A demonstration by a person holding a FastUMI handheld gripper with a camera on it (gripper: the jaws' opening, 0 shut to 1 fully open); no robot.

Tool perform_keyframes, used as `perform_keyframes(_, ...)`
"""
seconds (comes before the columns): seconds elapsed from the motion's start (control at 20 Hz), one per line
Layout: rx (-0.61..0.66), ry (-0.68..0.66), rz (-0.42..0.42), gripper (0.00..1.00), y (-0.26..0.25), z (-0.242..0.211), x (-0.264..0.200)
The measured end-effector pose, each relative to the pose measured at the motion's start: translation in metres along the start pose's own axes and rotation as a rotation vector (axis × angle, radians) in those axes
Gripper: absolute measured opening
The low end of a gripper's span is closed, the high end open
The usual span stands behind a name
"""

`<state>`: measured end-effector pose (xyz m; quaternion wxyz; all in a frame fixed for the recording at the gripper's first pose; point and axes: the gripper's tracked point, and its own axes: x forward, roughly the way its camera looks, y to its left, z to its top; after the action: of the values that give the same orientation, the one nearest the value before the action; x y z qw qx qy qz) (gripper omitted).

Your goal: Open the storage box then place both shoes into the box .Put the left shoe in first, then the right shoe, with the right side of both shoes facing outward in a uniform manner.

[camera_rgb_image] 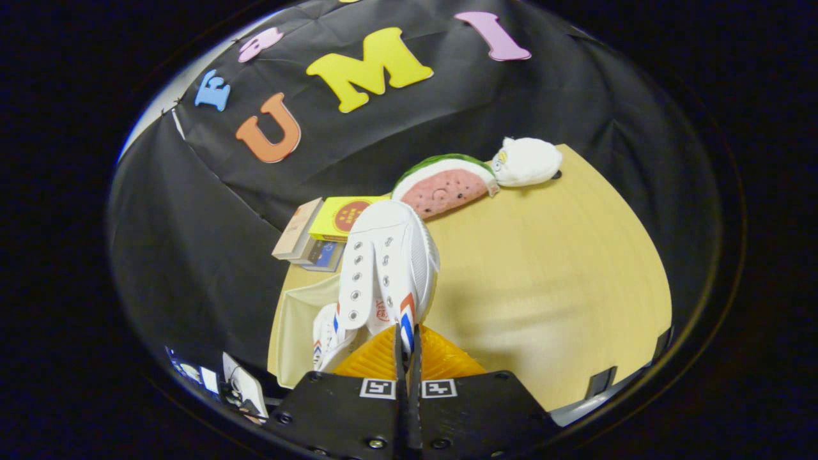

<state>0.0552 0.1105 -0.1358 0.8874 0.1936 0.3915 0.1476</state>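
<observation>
Just ahead of the fingertips, a white shoe hangs from the gripper, its toe pointing away toward the back of the table. The two fingers are drawn nearly together, with only a thin slit between them, and they pinch the shoe's rear edge where the red and blue stripes sit; both fingers press on that edge. The laceless eyelets face up and slightly to the left.

Below and to the left of the held shoe lies a second white shoe with matching stripes, inside the pale, translucent storage box that stands at the table's left edge. How deep in the box it sits cannot be told.

Beyond the held shoe's toe, against the black cloth wall, rests a small stack of books, the top one yellow. To their right lies a watermelon-slice plush, touching a white plush toy further right. The wooden tabletop to the right of the gripper is bare.
</observation>
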Motion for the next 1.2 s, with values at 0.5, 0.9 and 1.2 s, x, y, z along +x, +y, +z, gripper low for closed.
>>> perform_keyframes(0.5, -0.085, 0.059, 0.012, 0.00, 0.121, -0.053, 0.071)
perform_keyframes(0.9, -0.127, 0.062, -0.086, 0.00, 0.113, -0.085, 0.100)
perform_keyframes(1.2, -0.157, 0.074, -0.122, 0.00, 0.095, -0.095, 0.109)
